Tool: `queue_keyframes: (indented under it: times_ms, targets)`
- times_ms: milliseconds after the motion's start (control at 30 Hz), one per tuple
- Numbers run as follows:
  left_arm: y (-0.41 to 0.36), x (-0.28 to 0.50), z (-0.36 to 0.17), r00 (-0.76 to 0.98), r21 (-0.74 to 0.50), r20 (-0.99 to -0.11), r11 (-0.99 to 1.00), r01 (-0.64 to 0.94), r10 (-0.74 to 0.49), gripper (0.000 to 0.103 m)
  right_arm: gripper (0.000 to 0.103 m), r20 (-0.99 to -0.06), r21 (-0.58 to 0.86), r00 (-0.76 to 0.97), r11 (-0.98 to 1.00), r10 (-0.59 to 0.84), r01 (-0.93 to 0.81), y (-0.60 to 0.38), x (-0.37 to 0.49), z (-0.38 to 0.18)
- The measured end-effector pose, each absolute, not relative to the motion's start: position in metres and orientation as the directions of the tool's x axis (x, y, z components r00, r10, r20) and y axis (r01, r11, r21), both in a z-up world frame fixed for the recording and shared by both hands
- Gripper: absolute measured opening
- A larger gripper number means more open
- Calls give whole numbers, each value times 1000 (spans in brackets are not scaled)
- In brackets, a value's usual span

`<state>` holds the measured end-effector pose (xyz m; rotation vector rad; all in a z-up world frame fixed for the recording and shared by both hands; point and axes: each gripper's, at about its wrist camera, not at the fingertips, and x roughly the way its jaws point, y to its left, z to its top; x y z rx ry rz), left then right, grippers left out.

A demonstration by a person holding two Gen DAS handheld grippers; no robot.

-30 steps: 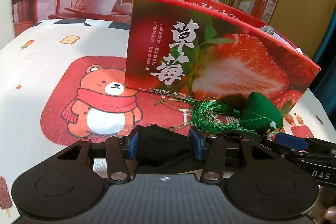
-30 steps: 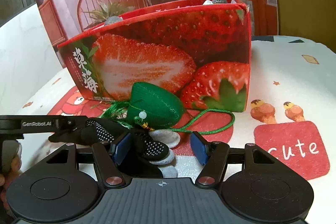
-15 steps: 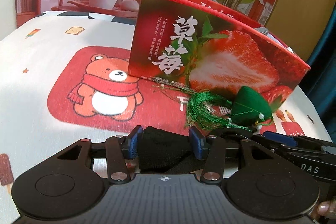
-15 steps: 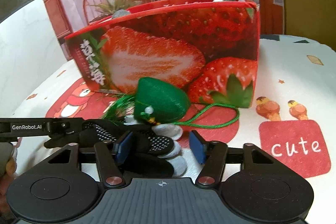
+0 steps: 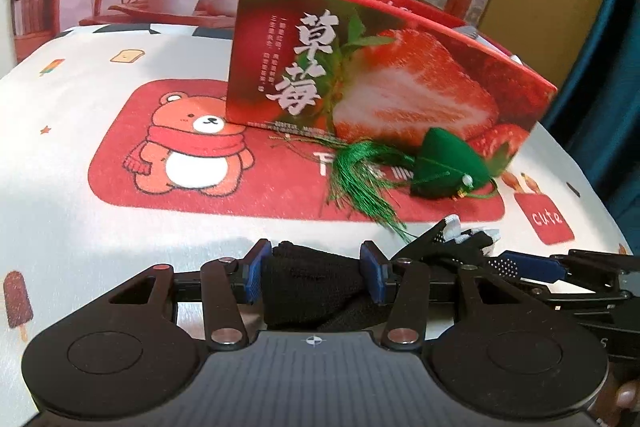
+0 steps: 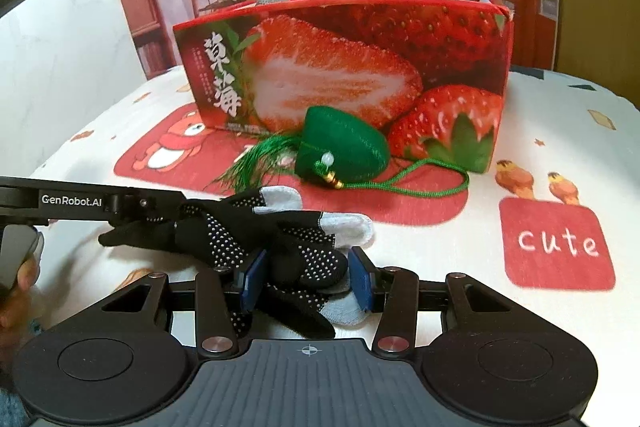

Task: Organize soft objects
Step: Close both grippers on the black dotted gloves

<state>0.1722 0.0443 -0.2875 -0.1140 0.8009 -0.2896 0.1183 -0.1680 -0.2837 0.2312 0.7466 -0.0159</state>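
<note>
A black dotted glove with grey fingertips [image 6: 280, 239] lies stretched between both grippers, just above the tablecloth. My left gripper [image 5: 314, 277] is shut on the glove's black cuff [image 5: 312, 287]. My right gripper [image 6: 306, 281] is shut on the glove's finger end. A green stuffed pouch with a tassel and cord [image 6: 344, 149] lies on the cloth in front of the red strawberry box [image 6: 360, 67]; it also shows in the left wrist view [image 5: 448, 167]. The box [image 5: 380, 79] holds grey soft items that peek over its rim.
The round table wears a white cloth with a red bear patch [image 5: 192, 155] and a red "cute" patch [image 6: 556, 243]. A printed backdrop with a chair and plants stands behind the box. The right gripper's body [image 5: 560, 275] sits at the left view's lower right.
Both grippers have pulled back from the box with the glove. The right gripper has closed in on the glove's fingers. The green pouch has stayed in place.
</note>
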Motion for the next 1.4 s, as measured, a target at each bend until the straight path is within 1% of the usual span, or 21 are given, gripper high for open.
queue_keyframes:
  times_ms: [233, 367, 400, 467, 500, 533, 667, 733, 800, 900, 967, 1100, 1167, 1233, 1367, 1400]
  targets:
    - [47, 168, -288, 648, -231, -691, 947, 221, -320, 52, 43, -687, 194, 725, 972, 38, 134, -168, 103, -278]
    - [45, 167, -288, 650, -212, -690, 948, 238, -317, 55, 43, -635, 150, 772, 976, -25, 155, -168, 96, -268]
    - [44, 167, -288, 650, -204, -691, 948, 244, -315, 55, 45, -614, 157, 789, 975, -26, 154, -169, 95, -264]
    - [43, 166, -289, 653, -195, -690, 949, 249, -313, 55, 52, -582, 158, 812, 977, -27, 145, -168, 93, -260]
    - [43, 166, -289, 654, -195, -689, 949, 249, -313, 55, 57, -577, 148, 817, 980, -26, 135, -167, 94, -259]
    - [43, 165, -289, 655, -197, -687, 948, 249, -314, 55, 60, -578, 136, 816, 983, -23, 124, -165, 95, -259]
    - [43, 165, -290, 659, -192, -683, 948, 253, -315, 56, 61, -588, 139, 809, 986, 11, 88, -161, 97, -263]
    - [40, 166, -291, 668, -193, -677, 951, 243, -309, 58, 62, -600, 137, 800, 987, 15, 85, -159, 100, -267]
    - [32, 166, -291, 674, -163, -680, 956, 244, -288, 61, 64, -617, 140, 787, 986, 15, 90, -158, 103, -272]
    - [20, 163, -294, 689, -81, -679, 959, 272, -253, 63, 65, -642, 165, 767, 979, 14, 120, -160, 106, -282]
    - [22, 163, -293, 688, -92, -677, 958, 272, -260, 63, 65, -644, 180, 765, 976, 22, 123, -162, 106, -284]
    - [33, 165, -291, 677, -158, -675, 954, 256, -294, 63, 58, -646, 211, 761, 971, 53, 111, -165, 104, -285]
    - [37, 165, -290, 671, -186, -676, 952, 245, -305, 63, 54, -645, 204, 762, 974, 59, 98, -163, 104, -285]
    - [43, 166, -289, 665, -222, -678, 949, 223, -315, 63, 40, -643, 219, 761, 973, 85, 77, -161, 105, -284]
    - [52, 167, -287, 670, -255, -679, 952, 169, -301, 63, 32, -641, 225, 762, 972, 94, 70, -161, 105, -283]
    - [54, 167, -287, 672, -263, -677, 951, 161, -301, 63, 26, -639, 221, 765, 972, 82, 81, -162, 106, -282]
